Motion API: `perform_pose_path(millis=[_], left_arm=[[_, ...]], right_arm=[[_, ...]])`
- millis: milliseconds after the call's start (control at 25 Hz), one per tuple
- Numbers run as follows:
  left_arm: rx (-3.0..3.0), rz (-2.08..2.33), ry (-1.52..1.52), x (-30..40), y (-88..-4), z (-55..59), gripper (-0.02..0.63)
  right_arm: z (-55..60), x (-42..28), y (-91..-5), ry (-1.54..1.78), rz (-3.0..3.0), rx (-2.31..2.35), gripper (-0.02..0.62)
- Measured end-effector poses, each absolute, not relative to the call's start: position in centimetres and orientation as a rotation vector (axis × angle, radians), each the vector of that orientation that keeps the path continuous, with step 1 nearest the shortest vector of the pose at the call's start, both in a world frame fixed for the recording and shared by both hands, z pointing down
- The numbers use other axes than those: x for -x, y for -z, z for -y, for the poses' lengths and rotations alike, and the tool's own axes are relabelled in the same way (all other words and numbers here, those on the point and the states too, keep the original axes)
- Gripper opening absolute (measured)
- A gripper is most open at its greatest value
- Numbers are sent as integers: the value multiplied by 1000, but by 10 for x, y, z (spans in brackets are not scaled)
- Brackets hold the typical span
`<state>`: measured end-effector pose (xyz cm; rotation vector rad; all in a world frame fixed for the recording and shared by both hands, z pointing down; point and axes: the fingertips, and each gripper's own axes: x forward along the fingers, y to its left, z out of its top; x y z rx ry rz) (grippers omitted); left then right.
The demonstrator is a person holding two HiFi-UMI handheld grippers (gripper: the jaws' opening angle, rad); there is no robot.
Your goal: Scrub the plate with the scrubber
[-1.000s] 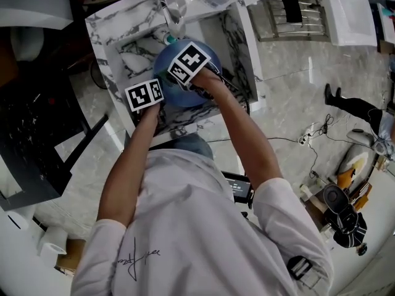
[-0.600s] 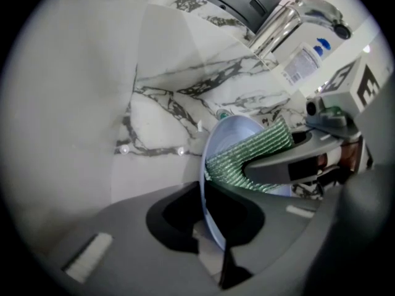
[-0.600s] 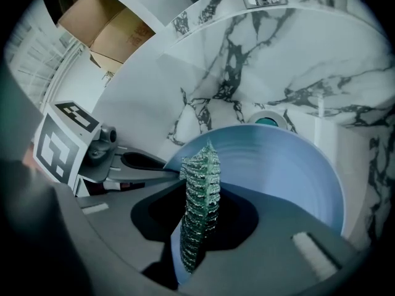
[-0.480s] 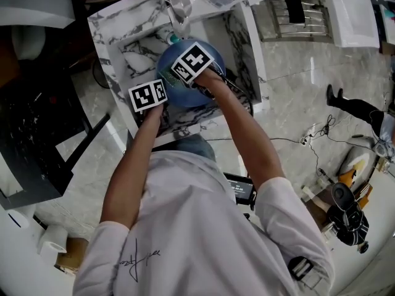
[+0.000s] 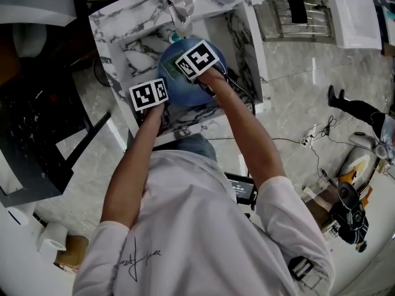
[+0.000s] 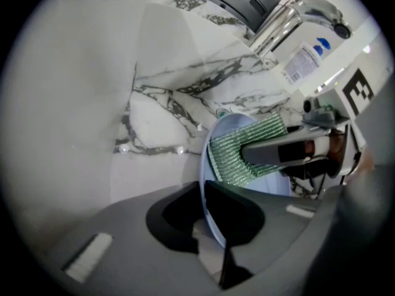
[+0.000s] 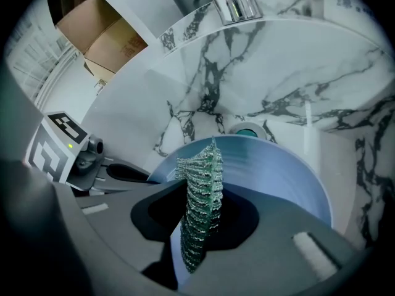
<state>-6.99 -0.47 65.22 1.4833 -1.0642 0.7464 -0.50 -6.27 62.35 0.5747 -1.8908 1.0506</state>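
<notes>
We clamp the plate [image 6: 268, 185] rim in the left claw [image 6: 202, 217], pinch the scrubber [image 7: 201, 184] in the right claw [image 7: 199, 230], and should press it flat on the face ahead, stroking evenly.

Left arm [image 5: 133, 159], right arm [image 5: 247, 134] stretched forward, converging; left gripper [image 6: 203, 227] pinching plate [image 6: 265, 180] rim; right gripper [image 7: 199, 227] clamping scrubber [image 7: 200, 190]; grippers just beside each other

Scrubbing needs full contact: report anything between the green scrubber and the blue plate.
Nothing visible. The green mesh scrubber, pinched in the right tongs, lies directly on the round blue plate's face; the left tongs clamp its rim.
</notes>
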Motion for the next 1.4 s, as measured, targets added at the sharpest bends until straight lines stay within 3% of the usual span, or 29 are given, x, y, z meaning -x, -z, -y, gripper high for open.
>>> perform_pose_path(millis=[1400], left_arm=[[-1493, 1075, -688, 68, -653, 2, 86]], right_arm=[[111, -72, -617, -898, 1818, -1066, 69]])
